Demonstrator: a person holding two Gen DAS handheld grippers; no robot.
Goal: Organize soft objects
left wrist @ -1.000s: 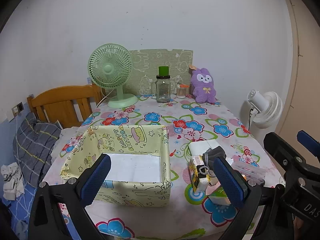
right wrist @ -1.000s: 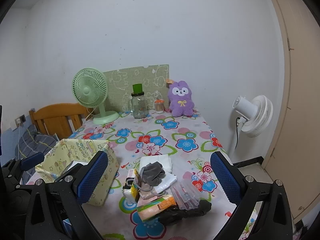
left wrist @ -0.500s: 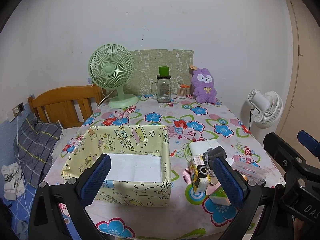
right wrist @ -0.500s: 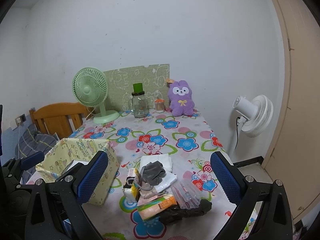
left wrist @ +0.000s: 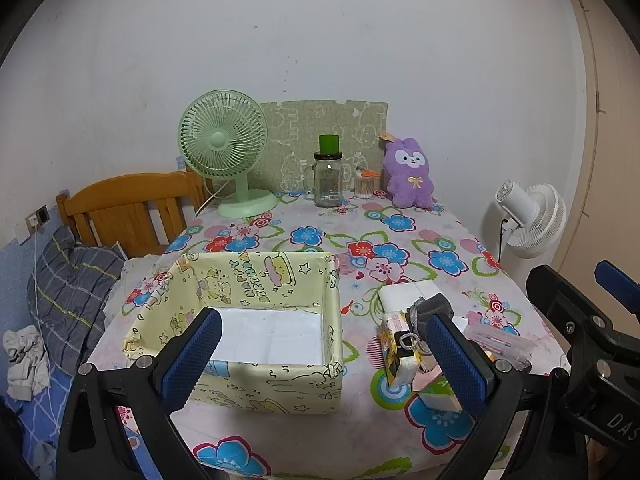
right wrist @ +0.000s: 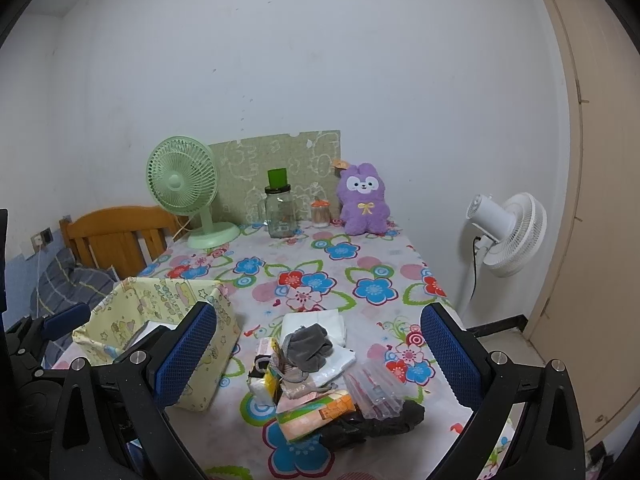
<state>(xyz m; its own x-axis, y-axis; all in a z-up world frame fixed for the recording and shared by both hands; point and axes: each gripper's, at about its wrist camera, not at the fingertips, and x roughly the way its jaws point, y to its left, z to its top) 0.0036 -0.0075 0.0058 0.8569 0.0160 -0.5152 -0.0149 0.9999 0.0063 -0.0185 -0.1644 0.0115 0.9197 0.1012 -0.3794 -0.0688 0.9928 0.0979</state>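
Yellow box [right wrist: 160,320] partly hidden behind left finger at 8 o'clock, black bag [right wrist: 372,424] half buried under pile, white fan [left wrist: 532,220] base out of sight at 3 o'clock.

Plain white wall [right wrist: 280,60], wooden headboard [left wrist: 128,208] at left (white standing fan [right wrist: 508,236] right).

We read "HAPPY BIRTHDAY" printed on the inner back wall of the yellow box [left wrist: 256,276]. The letters "DAS" appear on the right gripper [left wrist: 592,344] body. Package print on the worktop is too small to read.
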